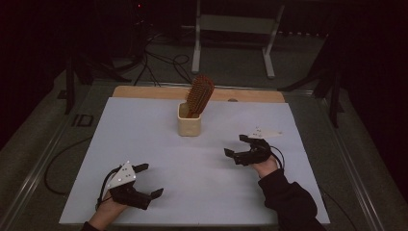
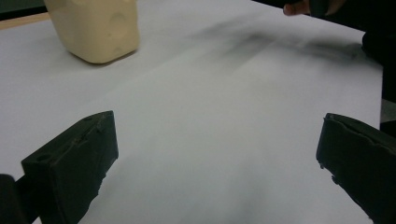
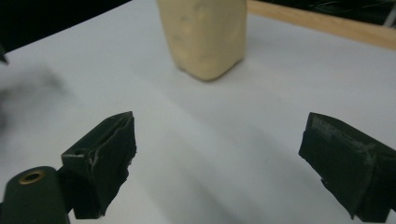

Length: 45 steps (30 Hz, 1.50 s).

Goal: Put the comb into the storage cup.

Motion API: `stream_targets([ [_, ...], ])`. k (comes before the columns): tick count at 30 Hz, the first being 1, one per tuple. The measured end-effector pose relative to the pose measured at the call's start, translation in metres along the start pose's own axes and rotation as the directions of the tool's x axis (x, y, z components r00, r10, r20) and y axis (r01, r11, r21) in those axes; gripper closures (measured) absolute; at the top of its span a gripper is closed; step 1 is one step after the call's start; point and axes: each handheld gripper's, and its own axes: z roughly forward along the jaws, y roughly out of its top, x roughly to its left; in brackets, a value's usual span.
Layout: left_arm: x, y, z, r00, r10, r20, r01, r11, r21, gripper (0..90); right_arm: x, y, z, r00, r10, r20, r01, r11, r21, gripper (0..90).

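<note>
A cream holder cup (image 1: 189,123) stands on the white table sheet (image 1: 144,144) toward the back middle, with a brown hairbrush (image 1: 199,95) upright in it, bristle head up. My left gripper (image 1: 150,180) rests at the front left, open, nothing between its jaws. My right gripper (image 1: 235,146) sits at the right, open and empty, pointing toward the cup. The cup (image 2: 95,28) appears far left in the left gripper view, beyond the left gripper (image 2: 217,156). In the right gripper view the cup (image 3: 204,35) stands ahead of the right gripper (image 3: 219,154).
A wooden strip (image 1: 144,91) runs along the sheet's far edge. A white metal frame (image 1: 231,29) and cables (image 1: 163,62) lie on the dark floor behind the table. The person's right hand (image 2: 299,7) shows at the top of the left gripper view.
</note>
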Motion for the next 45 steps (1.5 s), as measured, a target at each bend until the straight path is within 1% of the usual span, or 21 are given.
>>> stream_targets([
  [1,0.0,0.0,0.0,1.0,-0.001,0.004,0.001,1.0,-0.001,0.0,0.001,-0.003,-0.002,1.0,-0.003,0.0,0.003,1.0,0.002,10.2],
  [3,0.001,0.0,-0.001,1.0,-0.001,0.001,0.001,1.0,-0.004,0.0,0.002,-0.009,-0.004,0.9998,-0.013,0.014,0.013,1.0,0.014,10.1],
  [4,0.001,0.0,-0.001,1.0,-0.003,0.003,0.003,1.0,-0.003,0.0,0.002,-0.012,-0.006,0.9999,-0.011,0.009,0.011,1.0,0.014,10.1],
  [6,0.001,0.0,-0.001,1.0,-0.003,0.003,0.003,1.0,-0.007,0.0,0.002,-0.016,-0.009,0.9996,-0.018,0.021,0.018,1.0,0.019,10.1],
  [8,0.001,0.0,-0.001,1.0,-0.002,0.005,0.002,1.0,-0.007,0.0,0.003,-0.02,-0.014,0.9995,-0.02,0.025,0.019,1.0,0.011,10.1],
  [10,0.001,0.0,-0.001,1.0,0.001,0.006,-0.001,1.0,-0.004,0.0,0.004,-0.024,-0.019,0.9985,-0.043,0.034,0.043,0.999,0.007,10.2],
  [12,0.001,0.0,0.0,1.0,-0.004,0.008,0.004,1.0,-0.005,0.0,0.004,-0.027,-0.025,0.9985,-0.045,0.029,0.046,0.999,-0.002,10.1],
  [13,0.0,0.0,0.0,1.0,0.0,0.006,0.0,1.0,-0.005,0.0,0.005,-0.029,-0.027,0.9983,-0.05,0.029,0.05,0.999,0.001,10.2],
  [16,0.0,0.0,-0.001,1.0,0.001,0.007,-0.001,1.0,-0.006,0.0,0.006,-0.035,-0.033,0.996,-0.084,0.032,0.084,0.996,0.002,10.2],
  [21,0.0,0.0,0.0,1.0,0.004,0.007,-0.004,1.0,-0.003,0.0,0.009,-0.047,-0.046,0.9942,-0.102,0.033,0.103,0.995,-0.01,10.2],
  [23,0.0,0.0,0.0,0.9999,0.004,0.009,-0.004,1.0,-0.003,0.0,0.009,-0.051,-0.052,0.995,-0.095,0.032,0.096,0.995,-0.035,10.1],
  [25,-0.001,0.0,0.0,0.9998,0.016,0.009,-0.016,0.9999,0.001,0.0,0.007,-0.054,-0.058,0.9957,-0.086,0.034,0.087,0.995,-0.043,10.2],
  [26,-0.001,0.0,0.001,0.9998,0.016,0.011,-0.016,0.9999,-0.002,0.0,0.007,-0.056,-0.061,0.9954,-0.087,0.038,0.089,0.995,-0.053,10.1],
  [29,-0.001,-0.001,0.001,0.9998,0.015,0.011,-0.015,0.9999,0.005,0.0,0.007,-0.061,-0.068,0.9947,-0.094,0.041,0.096,0.994,-0.044,10.1],
  [31,-0.001,-0.001,0.001,0.9998,0.018,0.011,-0.018,0.9998,0.007,0.0,0.007,-0.067,-0.072,0.994,-0.096,0.052,0.098,0.995,-0.038,10.1],
  [34,-0.001,-0.001,0.001,0.9998,0.018,0.012,-0.018,0.9998,0.006,0.0,0.006,-0.077,-0.079,0.9923,-0.093,0.082,0.095,0.995,-0.024,10.1],
  [36,-0.001,0.0,0.002,0.9997,0.021,0.014,-0.021,0.9998,0.005,0.0,0.005,-0.08,-0.083,0.9918,-0.088,0.093,0.091,0.996,-0.026,10.1],
  [41,-0.002,0.0,0.003,0.9995,0.024,0.018,-0.024,0.9997,0.008,0.0,0.005,-0.083,-0.092,0.9855,-0.105,0.134,0.109,0.994,-0.023,10.1],
  [45,-0.001,-0.001,0.004,0.9996,0.022,0.017,-0.022,0.9997,0.007,0.0,0.002,-0.088,-0.097,0.9803,-0.101,0.17,0.105,0.994,-0.018,10.1],
])
